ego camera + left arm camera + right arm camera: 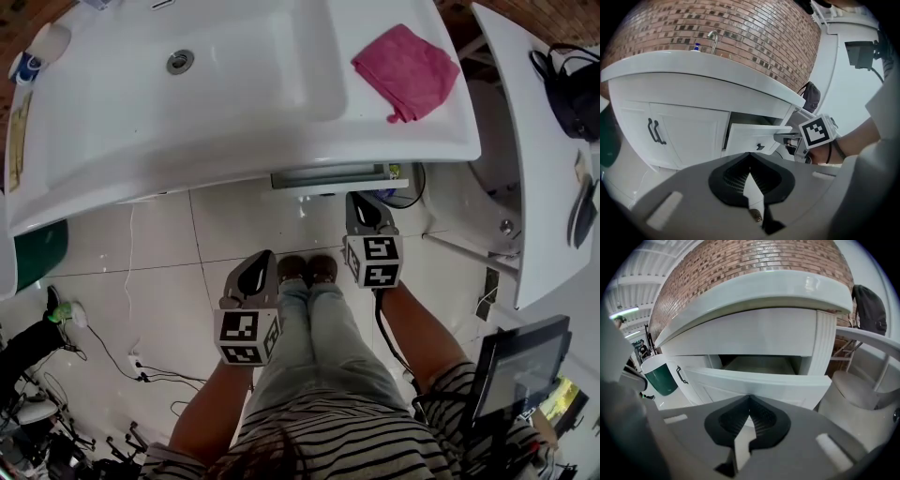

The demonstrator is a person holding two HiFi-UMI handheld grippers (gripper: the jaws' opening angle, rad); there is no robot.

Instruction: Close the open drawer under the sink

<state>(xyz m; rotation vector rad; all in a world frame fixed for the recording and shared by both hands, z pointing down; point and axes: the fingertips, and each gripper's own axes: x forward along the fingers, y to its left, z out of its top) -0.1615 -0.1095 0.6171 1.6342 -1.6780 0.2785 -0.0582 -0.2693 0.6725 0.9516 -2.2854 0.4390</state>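
The white drawer (328,175) sticks out a little from under the white sink counter (281,141). Its front panel (750,137) carries a small dark knob, and the inside (761,364) looks empty. My right gripper (364,202) is shut, with nothing in it. It points at the drawer front (787,387) from very close; whether it touches I cannot tell. Seen from the left gripper view, the right gripper (786,138) sits at the panel's right end. My left gripper (260,262) is shut, holds nothing and hangs lower, back from the cabinet, over the person's legs.
A pink cloth (405,59) lies on the counter right of the basin drain (180,62). Cabinet doors with black handles (654,131) are left of the drawer. A green bin (37,253) stands at the left, a toilet (492,187) at the right, cables (141,361) on the tiled floor.
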